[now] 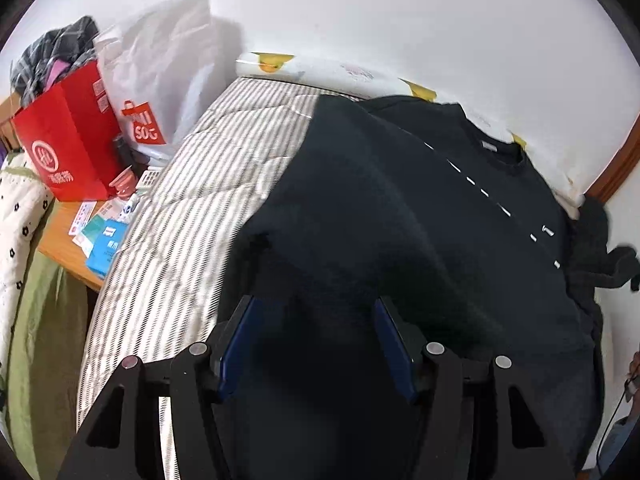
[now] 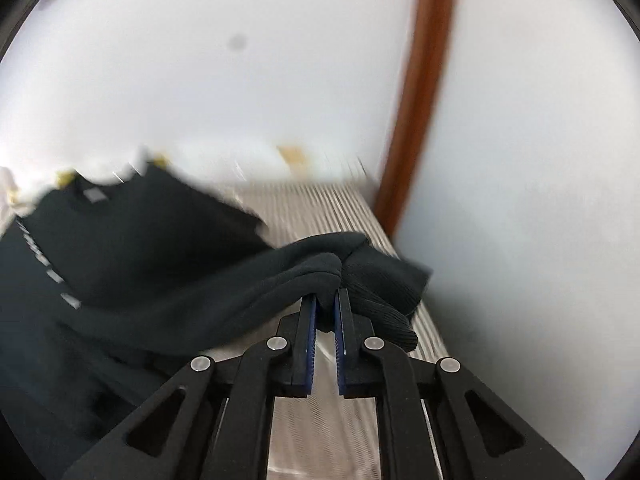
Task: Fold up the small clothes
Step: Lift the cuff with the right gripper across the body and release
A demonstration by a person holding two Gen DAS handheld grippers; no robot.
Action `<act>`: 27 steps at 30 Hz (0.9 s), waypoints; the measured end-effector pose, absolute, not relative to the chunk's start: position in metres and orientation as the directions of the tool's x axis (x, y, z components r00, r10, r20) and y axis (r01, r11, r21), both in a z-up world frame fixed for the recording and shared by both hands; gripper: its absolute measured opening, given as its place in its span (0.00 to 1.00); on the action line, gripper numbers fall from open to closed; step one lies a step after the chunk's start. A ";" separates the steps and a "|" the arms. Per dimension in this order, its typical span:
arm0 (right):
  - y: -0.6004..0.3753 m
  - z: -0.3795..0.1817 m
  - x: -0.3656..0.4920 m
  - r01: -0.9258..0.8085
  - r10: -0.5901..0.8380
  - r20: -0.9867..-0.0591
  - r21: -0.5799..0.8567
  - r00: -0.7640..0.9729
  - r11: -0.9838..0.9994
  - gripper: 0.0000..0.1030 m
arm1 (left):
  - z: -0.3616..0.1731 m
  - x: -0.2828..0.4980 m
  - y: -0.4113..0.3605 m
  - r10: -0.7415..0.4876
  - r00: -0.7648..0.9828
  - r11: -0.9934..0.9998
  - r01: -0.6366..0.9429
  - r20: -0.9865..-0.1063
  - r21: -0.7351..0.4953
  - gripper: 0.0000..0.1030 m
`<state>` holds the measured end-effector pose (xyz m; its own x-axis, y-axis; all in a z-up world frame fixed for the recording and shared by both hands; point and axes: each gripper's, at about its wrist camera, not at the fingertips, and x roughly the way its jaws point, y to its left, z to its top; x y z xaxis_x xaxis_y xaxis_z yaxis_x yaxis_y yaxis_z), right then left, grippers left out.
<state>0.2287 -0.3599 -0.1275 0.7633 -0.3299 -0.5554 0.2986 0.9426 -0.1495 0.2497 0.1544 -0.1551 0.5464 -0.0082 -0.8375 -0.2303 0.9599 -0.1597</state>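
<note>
A black sweatshirt (image 1: 400, 208) with a line of white dashes lies spread on a striped bed (image 1: 192, 200), neck toward the wall. My left gripper (image 1: 316, 300) is open, its blue pads wide apart just above the sweatshirt's near part. In the right wrist view my right gripper (image 2: 325, 300) is shut on the sweatshirt's sleeve (image 2: 312, 276) near the ribbed cuff (image 2: 384, 292), holding it lifted above the bed (image 2: 320, 208). The sweatshirt's body (image 2: 132, 240) lies to the left.
A wooden bedside table (image 1: 68, 240) at left holds a red paper bag (image 1: 68, 136), a white shopping bag (image 1: 160, 80) and small boxes (image 1: 106, 248). A white wall and pillow (image 1: 360, 76) bound the far side. A brown wooden post (image 2: 420, 92) stands near the right gripper.
</note>
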 end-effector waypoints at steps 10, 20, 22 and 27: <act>-0.172 -0.034 0.233 -0.008 -0.054 -0.399 -0.151 0.915 0.988 0.08 | -0.159 0.212 0.199 -0.014 0.561 0.943 -0.268 -0.828 -0.197 0.55; 0.016 -0.069 0.280 -0.301 0.186 -0.466 -0.185 0.865 0.935 0.07 | -0.171 0.204 0.222 -0.019 0.555 0.945 -0.263 -0.832 -0.197 0.55; 0.032 -0.088 0.292 -0.314 0.185 -0.501 -0.187 0.846 0.931 0.08 | -0.173 0.206 0.221 -0.029 0.554 0.950 -0.244 -0.832 -0.195 0.55; 0.039 -0.132 0.312 -0.350 0.205 -0.621 -0.120 0.757 0.929 0.16 | -0.172 0.210 0.209 -0.073 0.570 0.958 -0.188 -0.818 -0.217 0.58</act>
